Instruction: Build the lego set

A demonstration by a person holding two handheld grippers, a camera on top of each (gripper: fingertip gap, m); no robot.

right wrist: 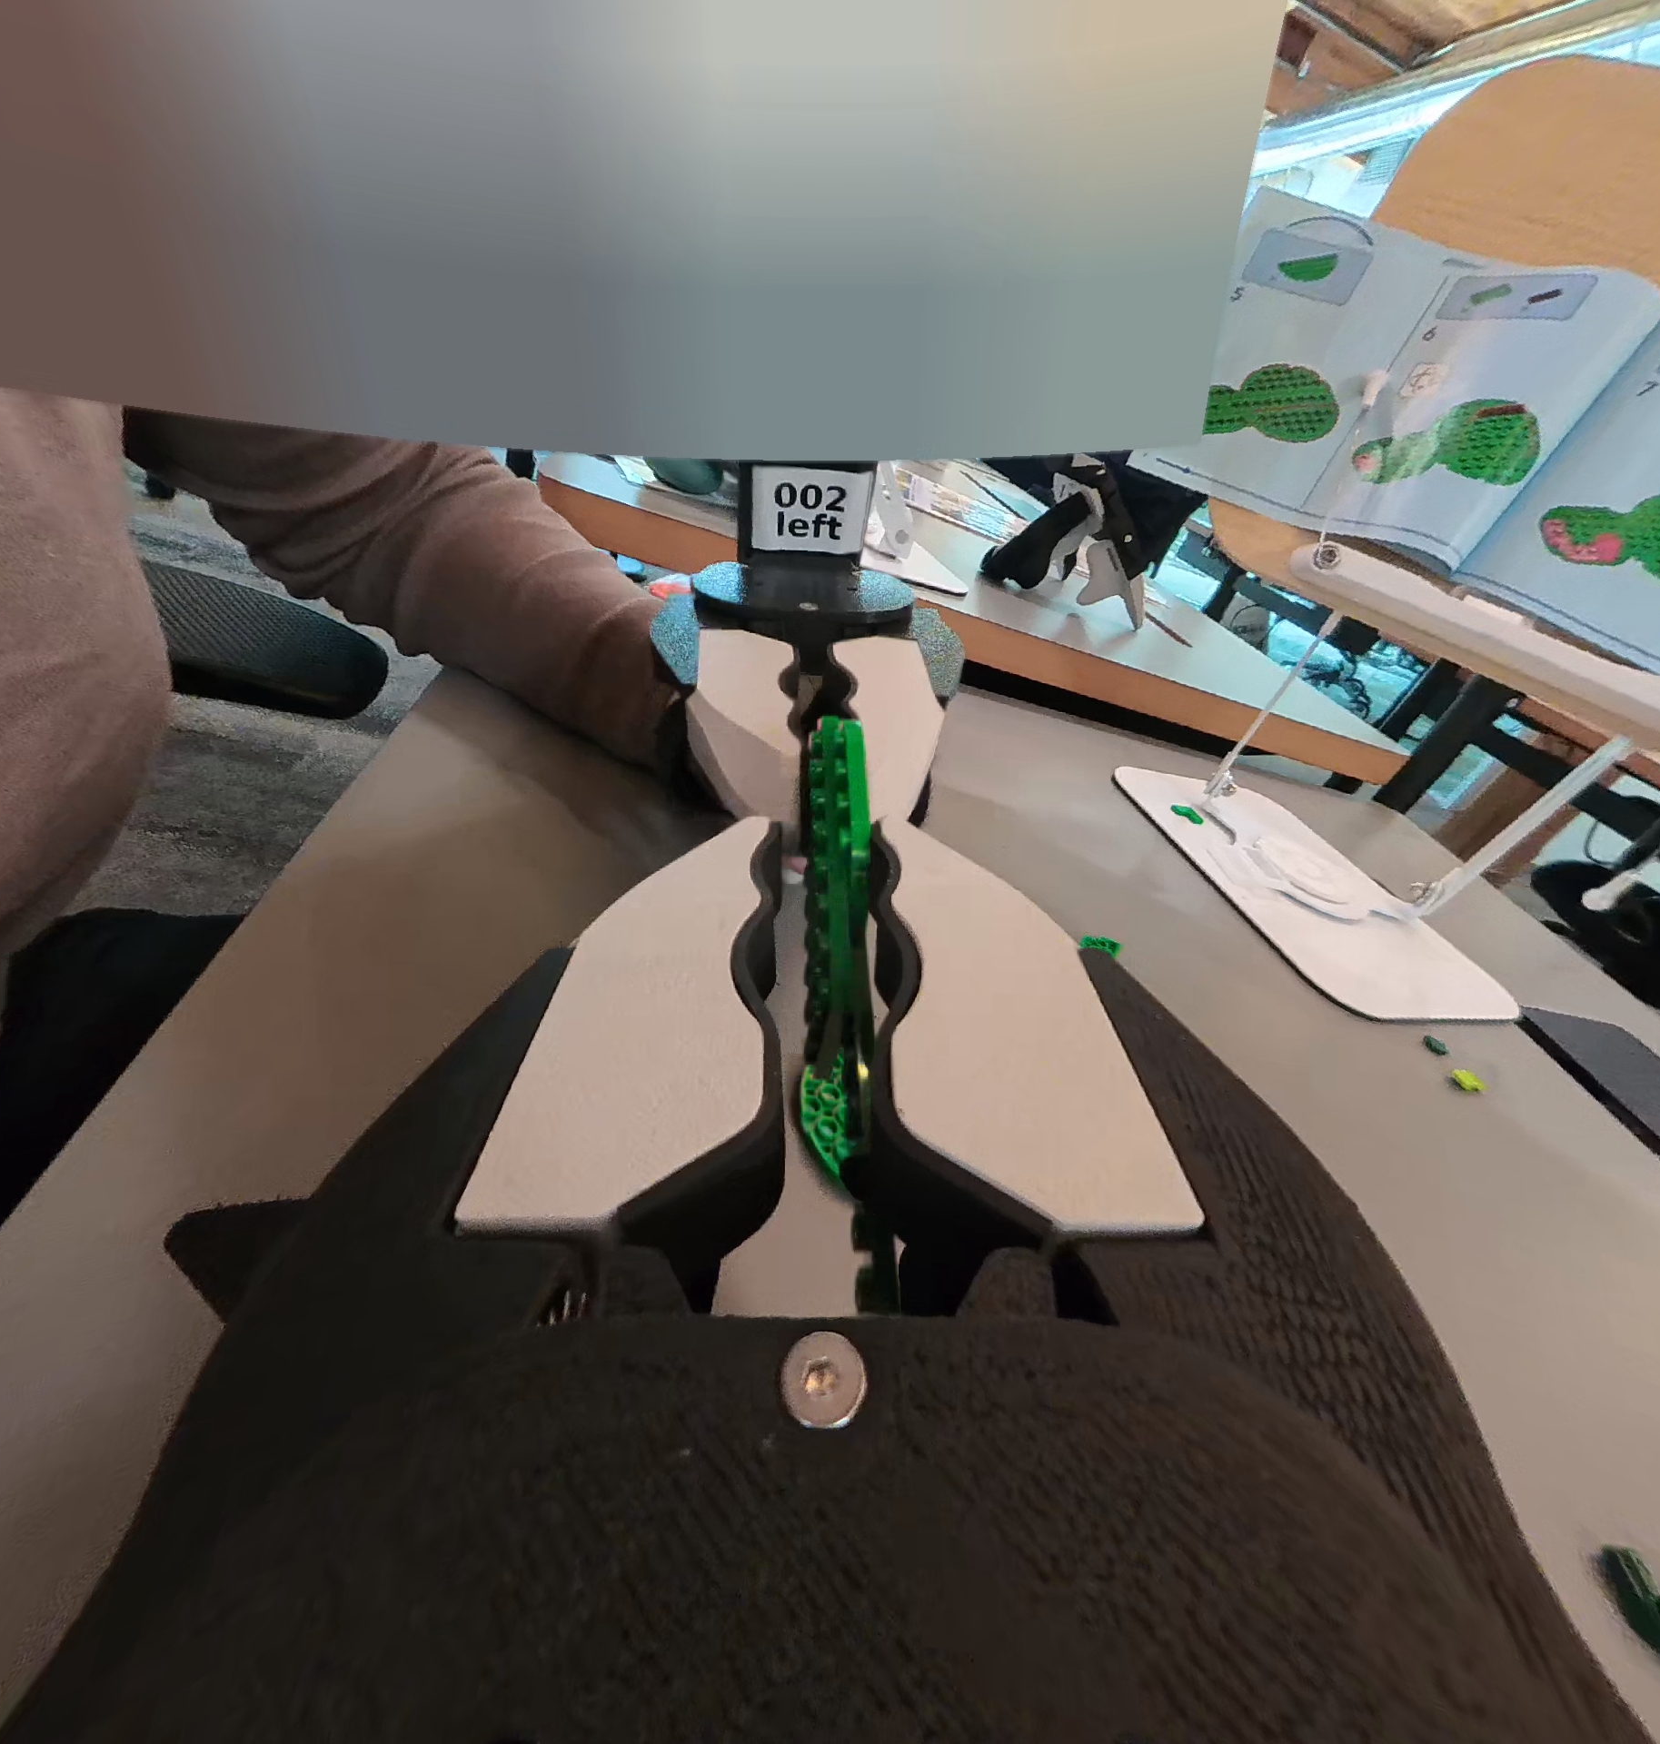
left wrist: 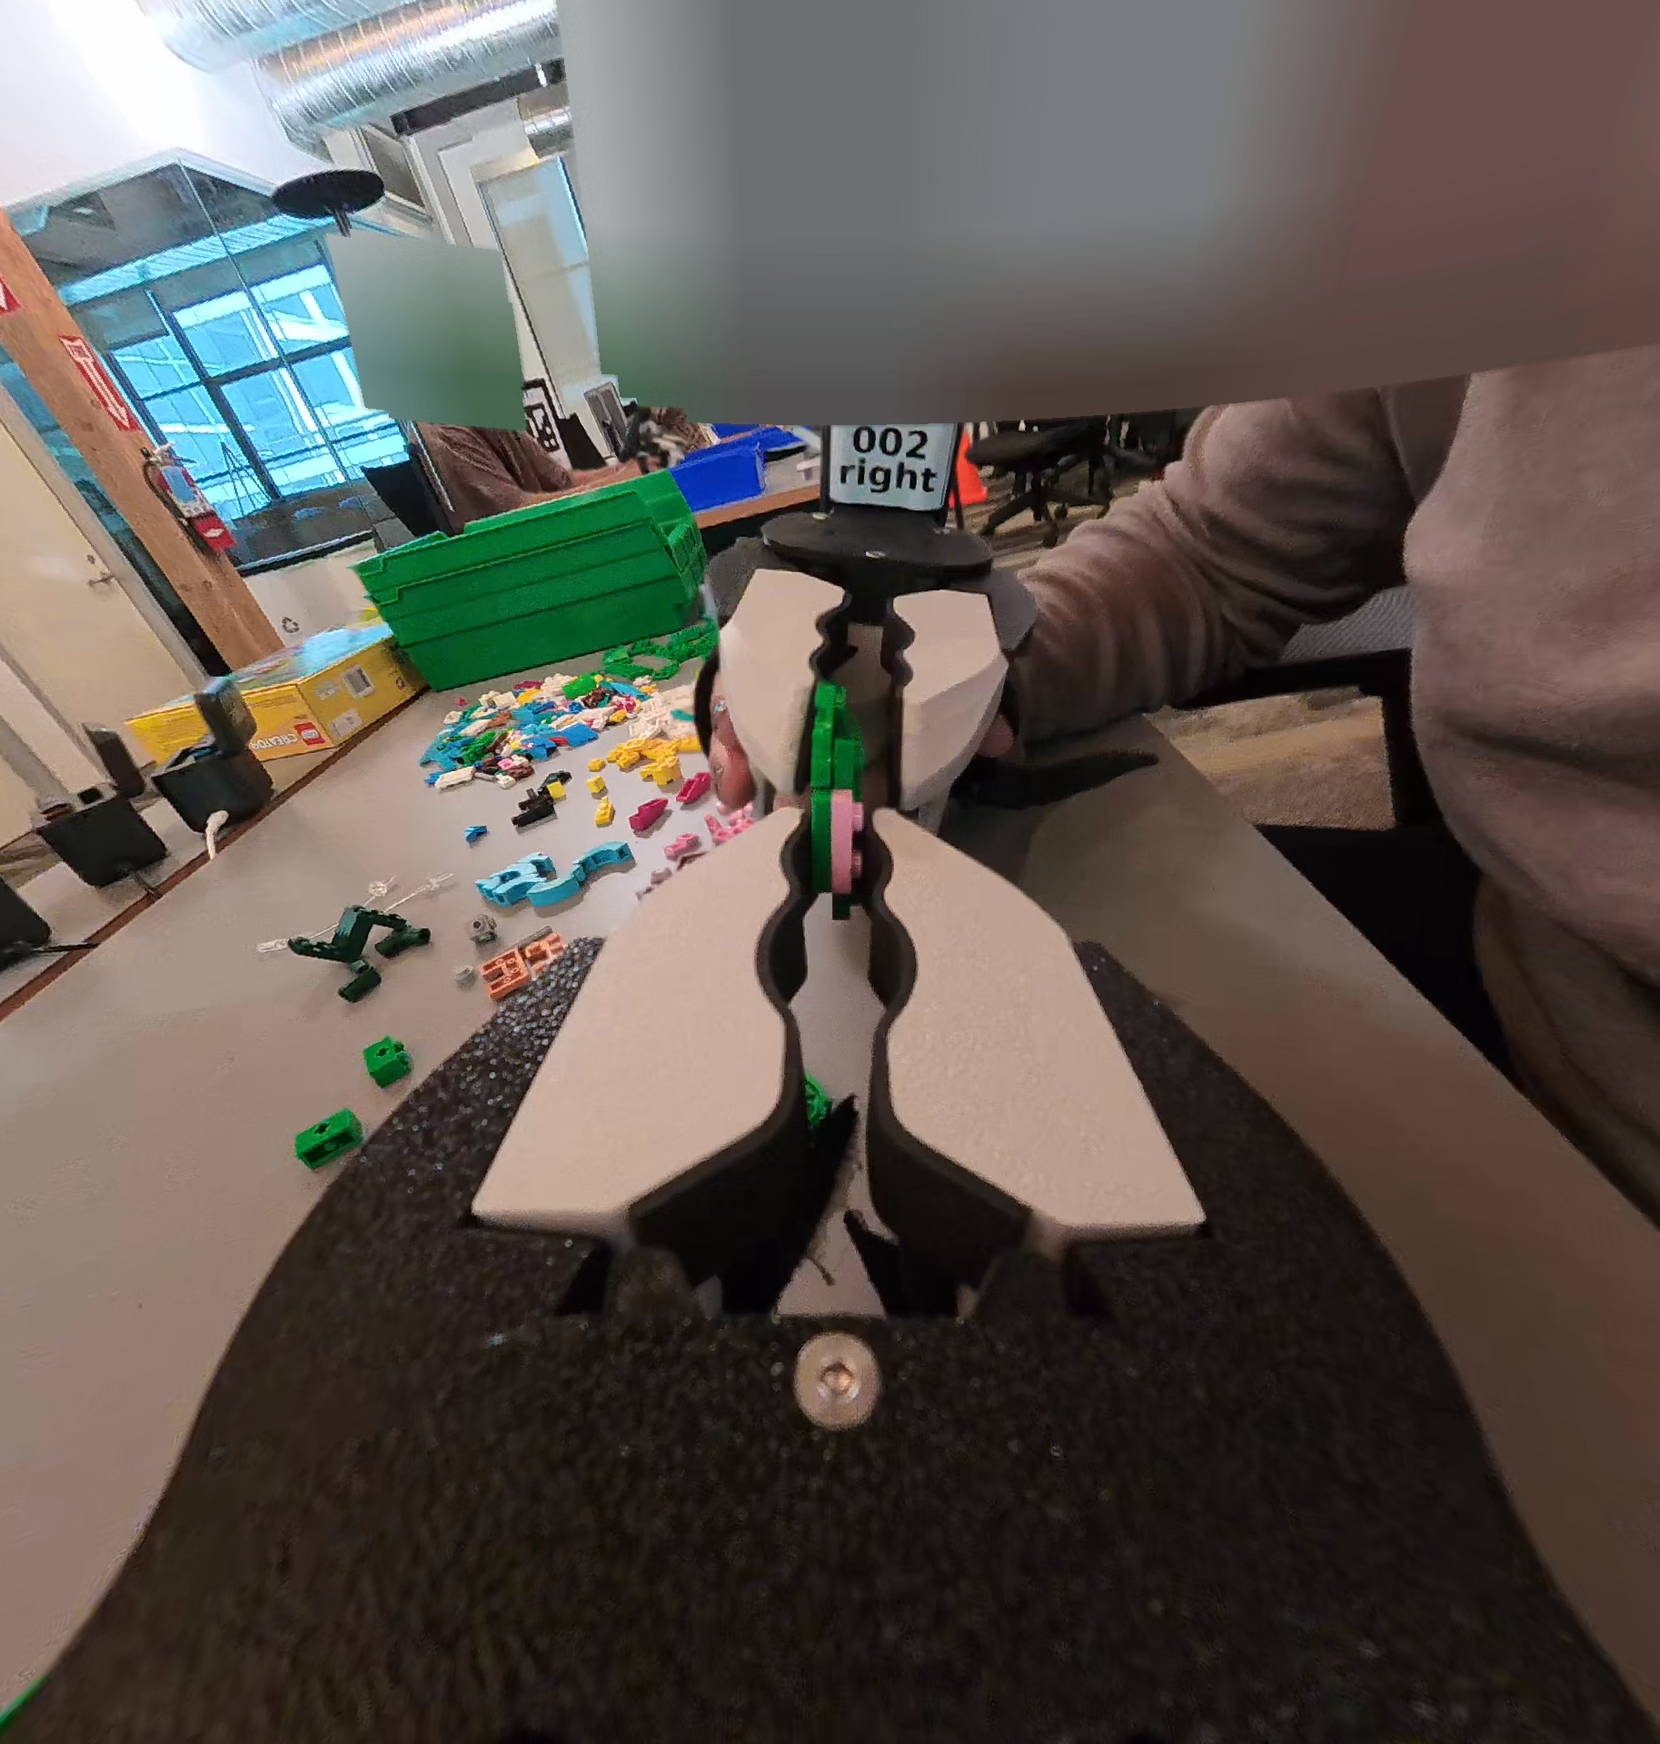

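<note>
A flat green Lego plate assembly [left wrist: 830,736] stands on edge between both grippers, held above the grey table [left wrist: 193,1085]. A pink piece [left wrist: 847,830] is stuck on its side. My left gripper [left wrist: 835,830] is shut on one end of the assembly. My right gripper [left wrist: 849,788] faces it tip to tip and is shut on the other end. In the right wrist view the green plate [right wrist: 840,849] runs edge-on deep between my right gripper's [right wrist: 828,835] fingers, with the left gripper [right wrist: 826,802] opposite.
A pile of loose bricks [left wrist: 561,727], stacked green bins [left wrist: 533,585] and a yellow box [left wrist: 288,698] lie at the far left. A dark green small build [left wrist: 358,944], light blue pieces [left wrist: 552,873] and green bricks [left wrist: 387,1057] lie nearer. An instruction booklet [right wrist: 1468,406] rests on a white stand [right wrist: 1307,906].
</note>
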